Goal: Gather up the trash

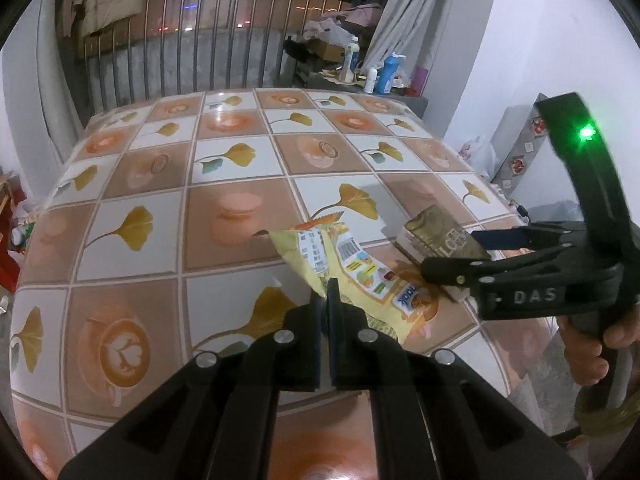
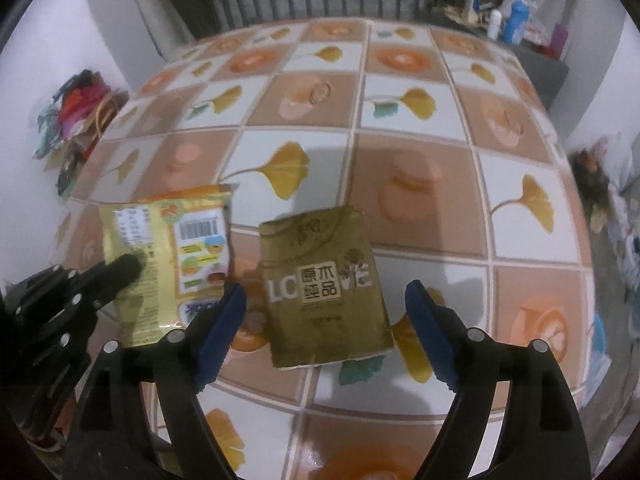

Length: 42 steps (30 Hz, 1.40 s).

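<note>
Yellow snack wrapper [image 1: 352, 264]: light, crinkly, slippery film; pinched at edge by left gripper [image 1: 325, 300]. Beside wrapper, gold tissue pack [image 2: 324, 280]: soft, compressible; take across sides. Right gripper [image 2: 326, 328] spread wide around pack, not touching.

Left gripper [image 1: 325, 300] pinched shut on yellow snack wrapper [image 1: 352, 264] — tabletop [image 1: 160, 208] below

— What stands behind the table with the glossy tile-patterned cloth [image 1: 168, 208]?
— A grey metal railing [image 1: 192, 48], white walls [image 1: 560, 40], a pale grey curtain [image 1: 404, 12].
— And in the corner?
— Plastic bottles [image 1: 384, 72] on a cluttered grey ledge [image 1: 416, 100].
</note>
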{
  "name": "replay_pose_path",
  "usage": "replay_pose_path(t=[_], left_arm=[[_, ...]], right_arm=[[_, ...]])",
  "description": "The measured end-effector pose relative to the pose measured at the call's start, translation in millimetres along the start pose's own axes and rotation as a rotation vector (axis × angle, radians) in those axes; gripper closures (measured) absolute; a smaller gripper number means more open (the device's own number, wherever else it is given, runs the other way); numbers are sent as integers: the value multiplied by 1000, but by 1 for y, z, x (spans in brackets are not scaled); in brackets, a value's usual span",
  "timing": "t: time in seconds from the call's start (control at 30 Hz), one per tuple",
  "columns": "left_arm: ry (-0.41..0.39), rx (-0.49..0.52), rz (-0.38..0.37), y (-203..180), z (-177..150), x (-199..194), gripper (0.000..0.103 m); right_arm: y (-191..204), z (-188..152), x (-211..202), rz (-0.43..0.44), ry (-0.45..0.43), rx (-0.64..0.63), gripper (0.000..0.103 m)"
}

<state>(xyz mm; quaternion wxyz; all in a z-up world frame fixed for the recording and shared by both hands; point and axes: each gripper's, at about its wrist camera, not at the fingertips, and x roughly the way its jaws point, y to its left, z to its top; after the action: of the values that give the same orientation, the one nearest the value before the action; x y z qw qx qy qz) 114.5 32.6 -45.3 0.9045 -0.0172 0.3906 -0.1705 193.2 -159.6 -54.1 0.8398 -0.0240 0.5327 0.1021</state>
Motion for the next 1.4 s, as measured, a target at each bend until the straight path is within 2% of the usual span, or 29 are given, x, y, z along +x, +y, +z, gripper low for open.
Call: replay_pose_path(t=[0.17,0.27,0.3,0.33,0.57,0.8,1.4], left_arm=[[-3,15,15,-5,0,-1,100],[-6,23,23,-7,1,-2,100],[-8,26,25,-8,2,-2,100],[-10,29,27,-9,2,-3,100],[-26,40,27,-13,4,-7,101],[-48,44,17,-18,8,-15,101],[-107,94,15,-46,17,-42,102]], right_arm=[[-1,-3,0,-15,-2,-7,33],[-1,-4,-2,-27,-11,-19,42],[-2,-5,-3,-16,-15,-16,49],[-2,-5,-4,-14,-17,-14,50],[-13,-7,-9,48,-18,42,52],[-21,-9,-18,75,-32,79,52],[-41,-18,-58,159,-129,144,52]])
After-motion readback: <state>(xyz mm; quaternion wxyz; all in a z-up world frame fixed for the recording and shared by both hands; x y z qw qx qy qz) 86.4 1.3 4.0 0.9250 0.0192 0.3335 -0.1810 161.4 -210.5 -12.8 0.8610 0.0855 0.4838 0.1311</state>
